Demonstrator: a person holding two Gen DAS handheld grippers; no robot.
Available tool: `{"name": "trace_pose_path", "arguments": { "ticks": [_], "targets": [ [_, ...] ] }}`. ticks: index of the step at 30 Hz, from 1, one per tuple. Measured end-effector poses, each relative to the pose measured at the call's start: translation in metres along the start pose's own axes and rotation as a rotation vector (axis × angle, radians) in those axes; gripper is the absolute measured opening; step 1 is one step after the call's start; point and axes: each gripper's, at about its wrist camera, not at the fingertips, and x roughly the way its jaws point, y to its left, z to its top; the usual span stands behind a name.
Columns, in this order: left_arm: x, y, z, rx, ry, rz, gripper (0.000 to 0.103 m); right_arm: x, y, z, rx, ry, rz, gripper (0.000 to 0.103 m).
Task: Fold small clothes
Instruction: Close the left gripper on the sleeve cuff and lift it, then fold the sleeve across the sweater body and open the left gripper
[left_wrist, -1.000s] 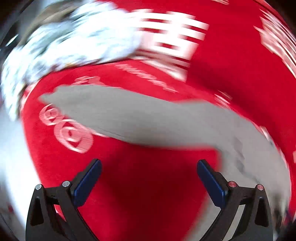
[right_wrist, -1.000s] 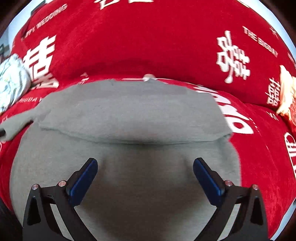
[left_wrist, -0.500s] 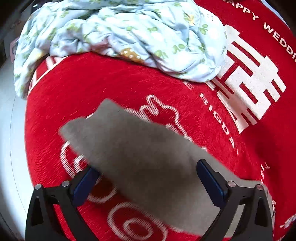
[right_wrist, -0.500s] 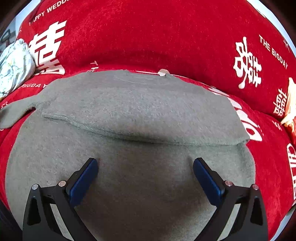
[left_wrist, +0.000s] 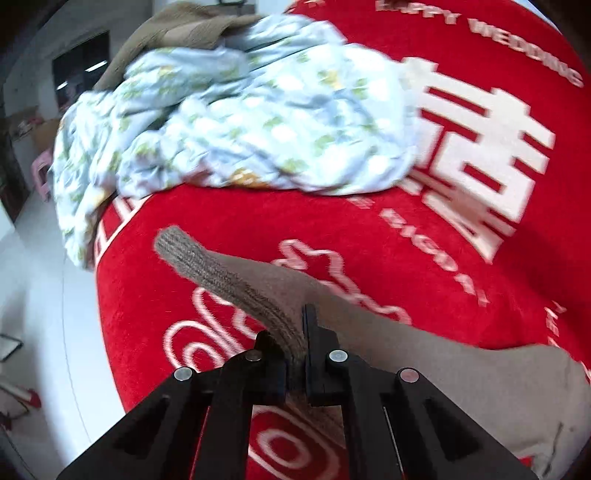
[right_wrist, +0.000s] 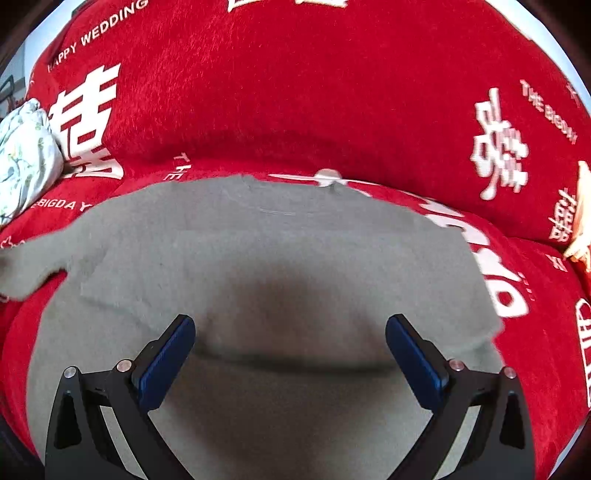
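1. The grey knit sweater (right_wrist: 280, 266) lies spread flat on the red blanket (right_wrist: 295, 92), its body filling the middle of the right wrist view, with a fold crossing it low down between the tong tips.
2. One sleeve (left_wrist: 229, 273) runs out to the left side; its ribbed cuff is raised off the blanket and points away from the camera in the left wrist view.
3. The left tongs (left_wrist: 295, 354) have just been closing and are now pinched together on that sleeve, with the knit bunched between the black fingers.
4. The right tongs (right_wrist: 291, 347) stand wide above the sweater's body, blue pads (right_wrist: 166, 358) well apart, and hold nothing.
5. The red blanket carries white characters and lettering, including "HAPPY WEDDING" and "THE BIGDAY".
6. A crumpled pale blue floral cloth (left_wrist: 236, 125) lies on the blanket beyond the sleeve, apart from it; a brown cloth (left_wrist: 177, 29) sits behind that.
7. A pale floor (left_wrist: 40, 295) shows past the blanket's left edge.
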Motion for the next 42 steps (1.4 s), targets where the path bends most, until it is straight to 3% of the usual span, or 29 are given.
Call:
{"name": "trace_pose_path", "arguments": {
  "ticks": [5,13,17,22,30,42],
  "targets": [
    [-0.033,-0.05,-0.002,0.096,-0.012,-0.106,0.006,0.028,0.017,0.006,0.007,0.089,0.044,0.103],
    [-0.063,-0.138,-0.028,0.231,0.048,-0.253,0.006,-0.004,0.01,-0.021,-0.044,0.01,0.055,0.103],
    [-0.077,-0.186,-0.052,0.301,0.086,-0.303,0.006,-0.008,-0.011,-0.034,-0.061,0.025,0.049,0.103],
    [-0.087,-0.237,-0.075,0.353,0.141,-0.345,0.006,-0.009,-0.041,-0.045,-0.018,0.044,0.066,0.103],
    [-0.112,-0.304,-0.113,0.453,0.178,-0.389,0.006,-0.014,-0.057,-0.051,-0.002,0.02,0.092,0.103],
    [-0.136,-0.354,-0.139,0.538,0.171,-0.406,0.006,-0.015,-0.063,-0.058,-0.005,-0.008,0.131,0.103]
  ]
}}
